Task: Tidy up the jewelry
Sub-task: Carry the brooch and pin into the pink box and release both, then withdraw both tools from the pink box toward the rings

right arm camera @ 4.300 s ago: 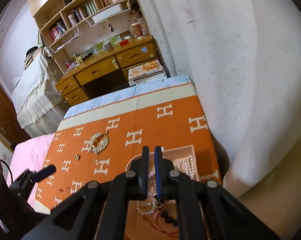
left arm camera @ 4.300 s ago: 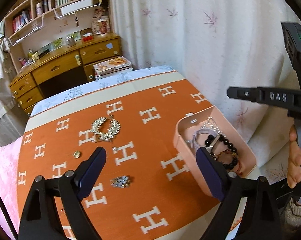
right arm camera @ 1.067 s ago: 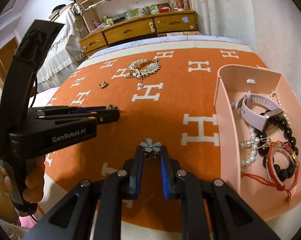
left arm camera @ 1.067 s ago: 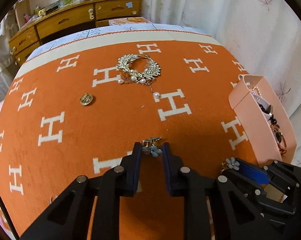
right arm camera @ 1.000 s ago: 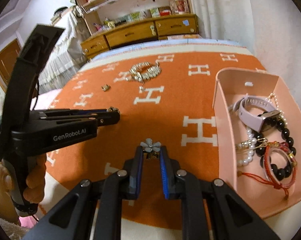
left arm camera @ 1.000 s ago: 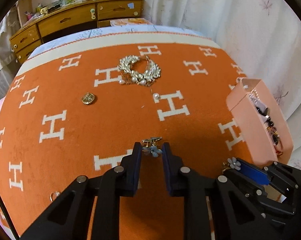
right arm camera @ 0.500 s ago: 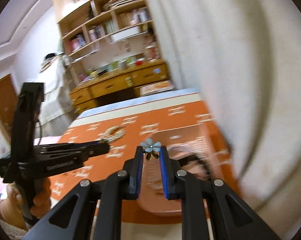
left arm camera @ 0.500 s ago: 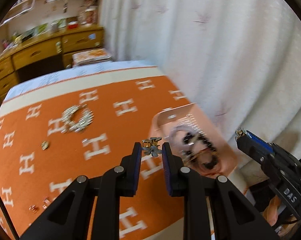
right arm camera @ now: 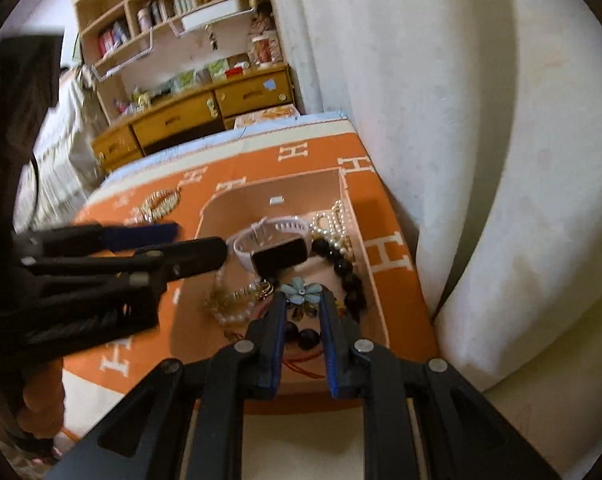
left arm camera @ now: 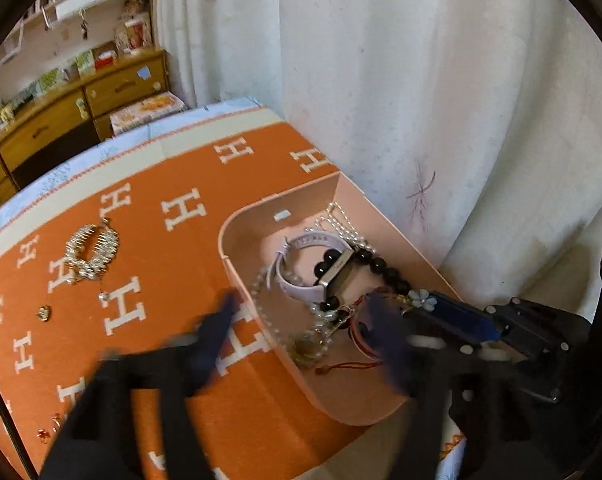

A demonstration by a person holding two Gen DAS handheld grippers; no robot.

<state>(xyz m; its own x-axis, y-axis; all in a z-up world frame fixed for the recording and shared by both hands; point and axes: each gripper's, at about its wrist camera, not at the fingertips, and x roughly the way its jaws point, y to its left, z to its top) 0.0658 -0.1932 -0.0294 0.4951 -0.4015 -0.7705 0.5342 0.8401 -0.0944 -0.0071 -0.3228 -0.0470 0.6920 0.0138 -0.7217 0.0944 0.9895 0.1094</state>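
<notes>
L gripper: jaws opening, flower earring gone since prev. R gripper: clamps blue flower earring, petals up, over pink tray.

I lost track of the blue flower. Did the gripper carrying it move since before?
Yes. The right gripper, shut on the blue flower earring, went from above the orange blanket rightward to over the pink box.

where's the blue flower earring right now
In the right wrist view, the blue flower earring sits pinched in the right tongs, above the pink tray, just in front of the watch.
</notes>
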